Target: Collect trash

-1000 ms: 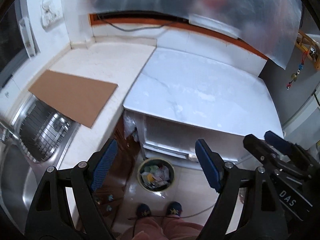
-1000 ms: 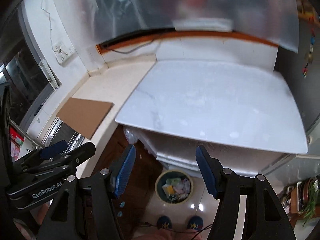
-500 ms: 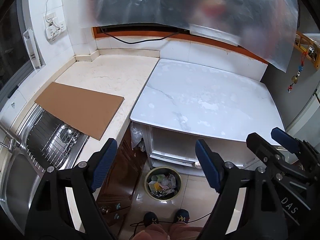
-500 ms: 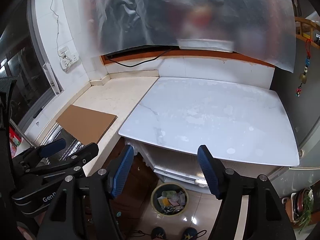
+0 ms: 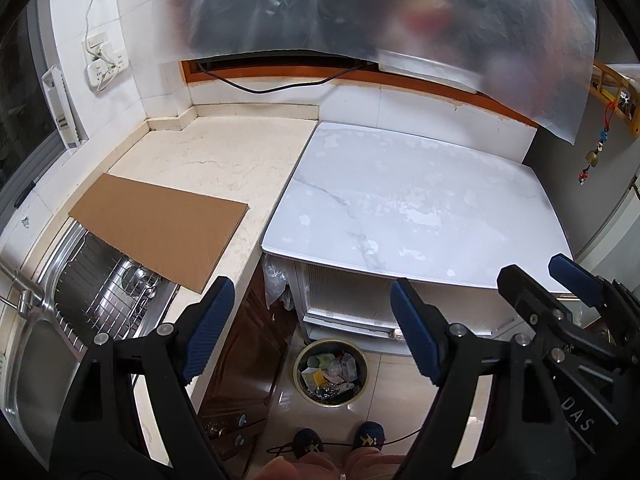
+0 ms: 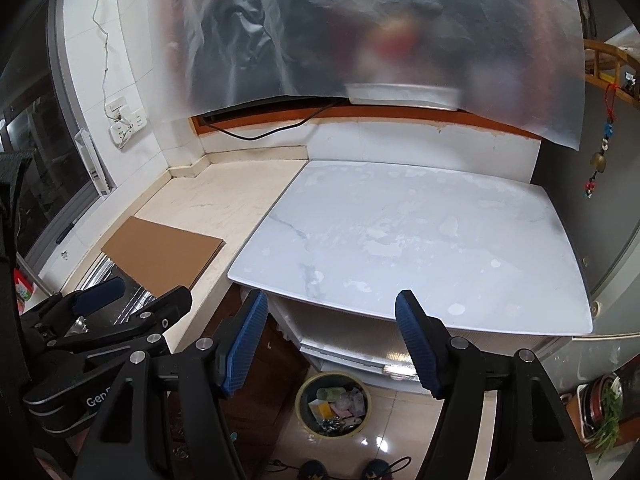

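Through your left wrist camera, your left tongs [image 5: 310, 326] hang released with nothing between the blue pads, above the floor in front of the white marble surface [image 5: 416, 204]. The trash bin [image 5: 331, 372], filled with wrappers, stands on the floor below and between the pads, just beside your shoes [image 5: 338, 442]. A cardboard sheet [image 5: 160, 228] lies partly over the sink rack [image 5: 108, 300]. Your right tongs [image 5: 560, 284] show at the right edge.

Through your right wrist camera, your right tongs [image 6: 330, 336] are likewise spread and empty, with the bin [image 6: 333, 404] beneath the gap. Your left tongs [image 6: 136, 296] appear at the left.
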`<state>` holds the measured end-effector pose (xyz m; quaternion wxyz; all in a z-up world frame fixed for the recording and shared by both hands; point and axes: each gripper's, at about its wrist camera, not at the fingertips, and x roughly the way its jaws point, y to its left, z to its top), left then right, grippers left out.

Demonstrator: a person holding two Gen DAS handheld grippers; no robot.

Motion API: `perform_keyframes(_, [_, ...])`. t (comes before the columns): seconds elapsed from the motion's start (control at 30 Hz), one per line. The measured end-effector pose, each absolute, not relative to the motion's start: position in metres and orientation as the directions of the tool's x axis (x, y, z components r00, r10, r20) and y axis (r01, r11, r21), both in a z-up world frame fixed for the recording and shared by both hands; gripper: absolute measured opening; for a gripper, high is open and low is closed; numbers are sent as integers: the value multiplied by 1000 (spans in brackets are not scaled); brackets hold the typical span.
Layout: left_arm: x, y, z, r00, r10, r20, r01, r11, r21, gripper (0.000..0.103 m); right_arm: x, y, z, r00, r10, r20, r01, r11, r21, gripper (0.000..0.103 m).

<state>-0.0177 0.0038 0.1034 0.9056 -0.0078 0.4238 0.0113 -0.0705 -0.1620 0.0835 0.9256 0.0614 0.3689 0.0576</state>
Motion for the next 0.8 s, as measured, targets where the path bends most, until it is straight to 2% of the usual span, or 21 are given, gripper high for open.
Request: perform_keyframes(0.8, [3, 8, 96, 634, -17, -773, 16, 1000, -9, 76, -56, -152, 76, 723, 115, -681, -8, 987, 158, 68])
